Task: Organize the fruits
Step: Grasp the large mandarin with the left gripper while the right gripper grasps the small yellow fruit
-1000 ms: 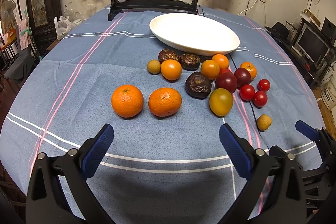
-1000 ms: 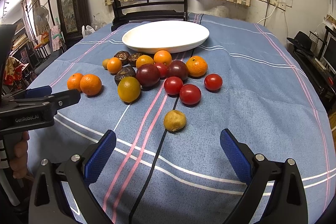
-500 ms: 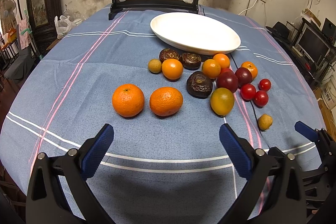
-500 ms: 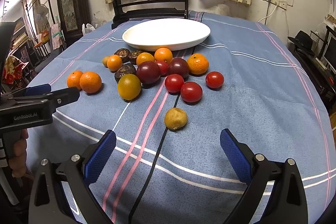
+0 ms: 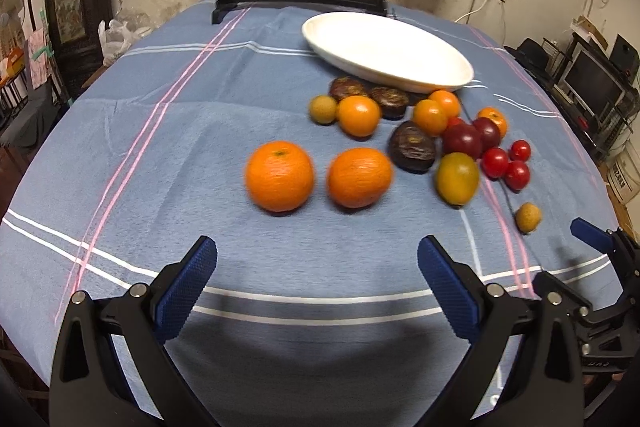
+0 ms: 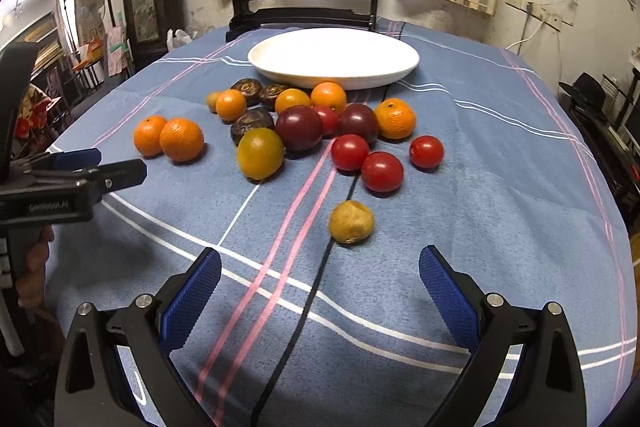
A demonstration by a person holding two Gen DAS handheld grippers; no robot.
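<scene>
Several fruits lie loose on the blue striped tablecloth in front of an empty white oval plate point(image 5: 386, 53), which also shows in the right wrist view point(image 6: 334, 61). Two big oranges point(image 5: 279, 175) point(image 5: 359, 177) lie just ahead of my left gripper point(image 5: 316, 281), which is open and empty. A small yellow-brown fruit point(image 6: 351, 221) lies just ahead of my right gripper point(image 6: 320, 285), also open and empty. Behind it are red tomatoes point(image 6: 382, 171), dark plums point(image 6: 299, 127), a yellow-green fruit point(image 6: 260, 153), small oranges and wrinkled dark fruits point(image 5: 412, 151).
A dark wooden screen stand point(image 6: 302, 13) stands at the table's far edge behind the plate. The left gripper shows at the left of the right wrist view point(image 6: 76, 183); the right one shows at the right of the left wrist view point(image 5: 600, 243). Furniture surrounds the round table.
Both grippers have edged forward toward the fruits, so the fruits appear closer. The left view has shifted slightly left. Nothing was grasped or moved.
</scene>
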